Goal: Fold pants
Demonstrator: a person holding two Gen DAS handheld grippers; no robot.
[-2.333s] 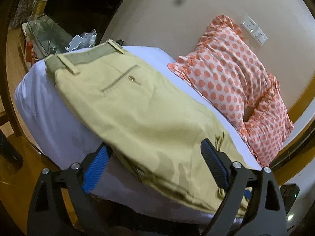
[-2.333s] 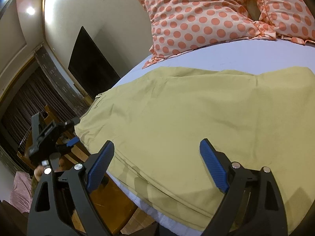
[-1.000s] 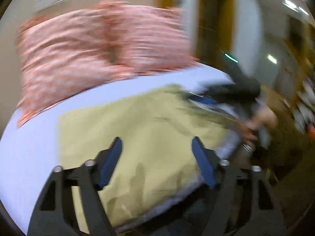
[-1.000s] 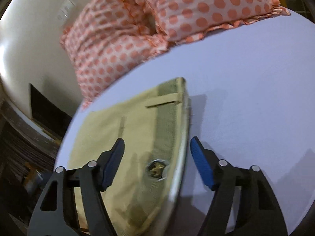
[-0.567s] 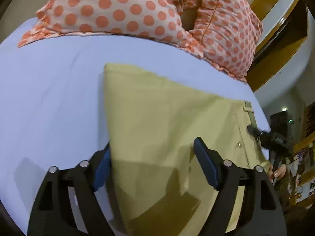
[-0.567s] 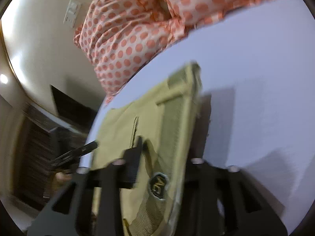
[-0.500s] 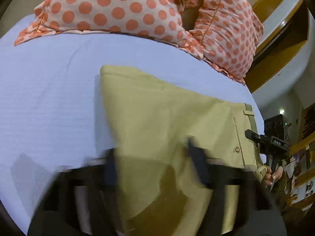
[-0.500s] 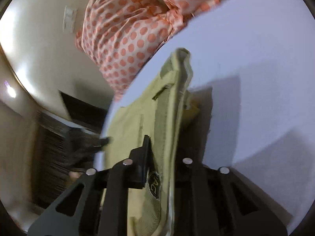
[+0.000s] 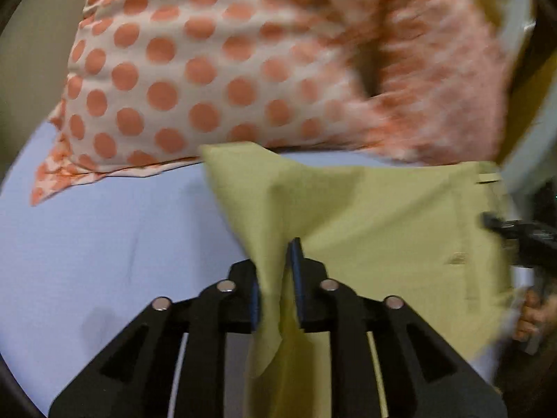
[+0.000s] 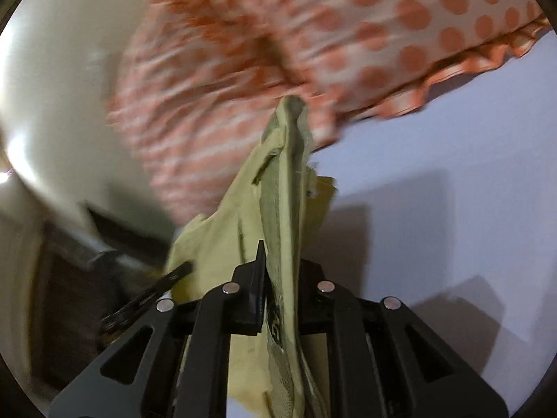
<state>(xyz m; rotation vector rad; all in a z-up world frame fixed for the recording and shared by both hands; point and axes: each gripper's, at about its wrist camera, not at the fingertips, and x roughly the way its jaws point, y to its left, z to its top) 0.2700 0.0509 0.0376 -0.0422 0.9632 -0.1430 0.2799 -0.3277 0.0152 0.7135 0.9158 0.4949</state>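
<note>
The yellow-green pants (image 9: 376,216) are held up off the white bed sheet (image 9: 104,237). My left gripper (image 9: 275,278) is shut on the folded edge of the pants at the leg end. My right gripper (image 10: 282,285) is shut on the waistband end of the pants (image 10: 285,188), which rises upright from its jaws with a belt loop showing. The right gripper also shows at the right edge of the left wrist view (image 9: 522,240), and the left gripper at the left of the right wrist view (image 10: 146,296). The cloth sags between them.
Two orange polka-dot pillows (image 9: 216,69) lie just behind the pants against the wall; they also show in the right wrist view (image 10: 313,45). The sheet (image 10: 452,191) spreads to the right. A dark wooden floor (image 10: 62,296) lies beyond the bed edge.
Both grippers closed on the pants' ends and lifted them off the sheet toward the pillows. Before that the pants lay flat between open jaws.
</note>
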